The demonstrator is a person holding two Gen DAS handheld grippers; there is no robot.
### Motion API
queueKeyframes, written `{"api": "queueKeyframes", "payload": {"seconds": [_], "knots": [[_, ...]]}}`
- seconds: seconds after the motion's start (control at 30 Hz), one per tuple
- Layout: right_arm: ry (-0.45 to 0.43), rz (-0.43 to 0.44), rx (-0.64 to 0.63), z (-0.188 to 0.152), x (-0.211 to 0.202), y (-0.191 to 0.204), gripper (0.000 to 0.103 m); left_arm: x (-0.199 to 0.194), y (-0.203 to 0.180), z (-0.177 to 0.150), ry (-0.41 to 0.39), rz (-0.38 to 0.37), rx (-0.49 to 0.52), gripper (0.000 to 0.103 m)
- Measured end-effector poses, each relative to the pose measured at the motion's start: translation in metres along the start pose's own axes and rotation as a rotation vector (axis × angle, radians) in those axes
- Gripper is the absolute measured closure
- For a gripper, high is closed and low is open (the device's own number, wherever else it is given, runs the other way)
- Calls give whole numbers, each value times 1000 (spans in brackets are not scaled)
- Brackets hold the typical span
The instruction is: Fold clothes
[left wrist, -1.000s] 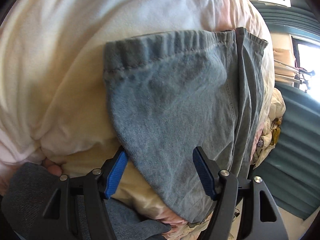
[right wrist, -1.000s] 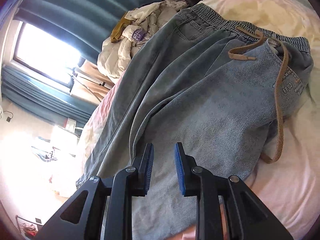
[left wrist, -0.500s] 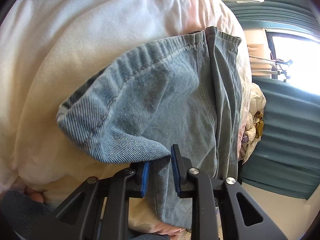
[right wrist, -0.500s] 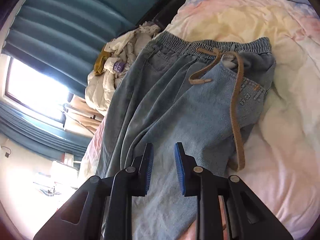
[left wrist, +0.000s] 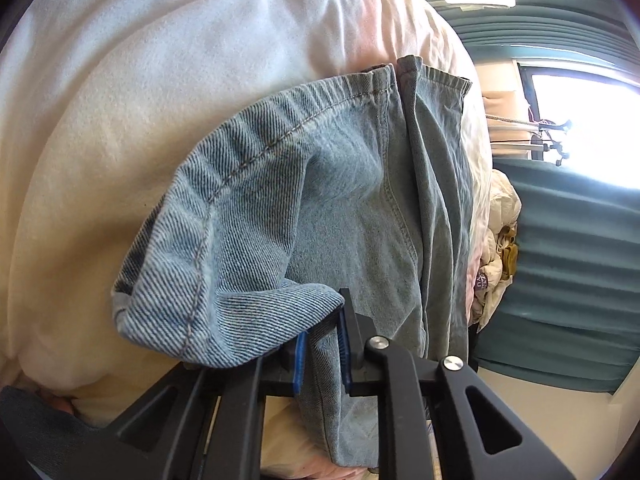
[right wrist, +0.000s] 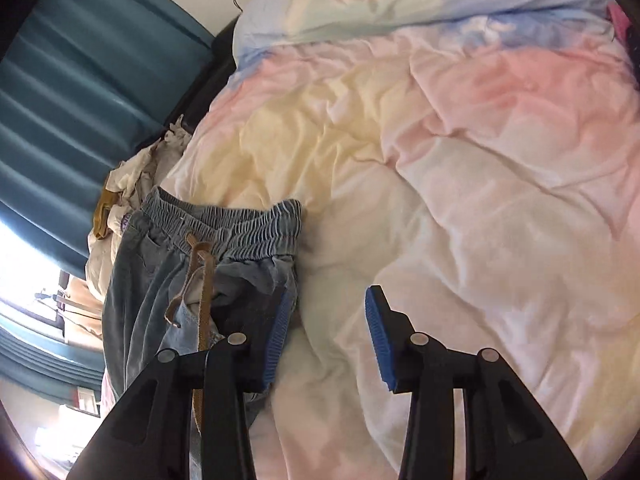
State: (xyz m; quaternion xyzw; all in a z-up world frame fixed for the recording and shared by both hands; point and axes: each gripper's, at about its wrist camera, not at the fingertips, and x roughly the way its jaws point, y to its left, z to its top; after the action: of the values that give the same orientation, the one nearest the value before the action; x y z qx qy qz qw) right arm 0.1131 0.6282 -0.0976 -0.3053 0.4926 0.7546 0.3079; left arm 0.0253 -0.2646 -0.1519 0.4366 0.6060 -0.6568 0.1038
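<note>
My left claw (left wrist: pixel 323 344) is pinched tight on the hem end of the jeans (left wrist: pixel 360 200), the cuff curled over just left of its tips. The legs run ahead of it along the bed (left wrist: pixel 160 80). My right claw (right wrist: pixel 328 336) gapes wide with nothing in it; the waistband (right wrist: pixel 240 220) and drawstring (right wrist: pixel 204 280) lie just left of its left pad. I judge the legs laid together lengthwise, with the hem-to-waist fold barely begun and the final tidy fold left.
</note>
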Motion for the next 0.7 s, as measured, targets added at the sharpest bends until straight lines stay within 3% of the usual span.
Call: {"api": "queueKeyframes", "payload": {"seconds": [0.1, 0.17, 0.33, 0.4, 0.43, 0.5, 0.57, 0.7], "knots": [[62, 52, -50, 6, 27, 12, 62, 2, 0, 1, -3, 6, -6, 89], [87, 28, -44, 3, 42, 18, 55, 3, -1, 0, -6, 11, -10, 89], [146, -30, -28, -4, 79, 33, 55, 2, 0, 0, -23, 23, -11, 89], [124, -7, -36, -3, 79, 40, 55, 3, -1, 0, -32, 27, -3, 89], [116, -2, -52, -2, 79, 45, 58, 3, -1, 1, -37, 29, 2, 90], [87, -9, -80, -2, 73, 53, 79, 3, -1, 2, -42, 23, 0, 90], [50, -28, -103, -1, 61, 60, 91, 0, 0, 2, -45, 10, -6, 90], [5, 28, -133, 8, 30, 75, 95, -5, 3, 4, -46, -7, -24, 90]]}}
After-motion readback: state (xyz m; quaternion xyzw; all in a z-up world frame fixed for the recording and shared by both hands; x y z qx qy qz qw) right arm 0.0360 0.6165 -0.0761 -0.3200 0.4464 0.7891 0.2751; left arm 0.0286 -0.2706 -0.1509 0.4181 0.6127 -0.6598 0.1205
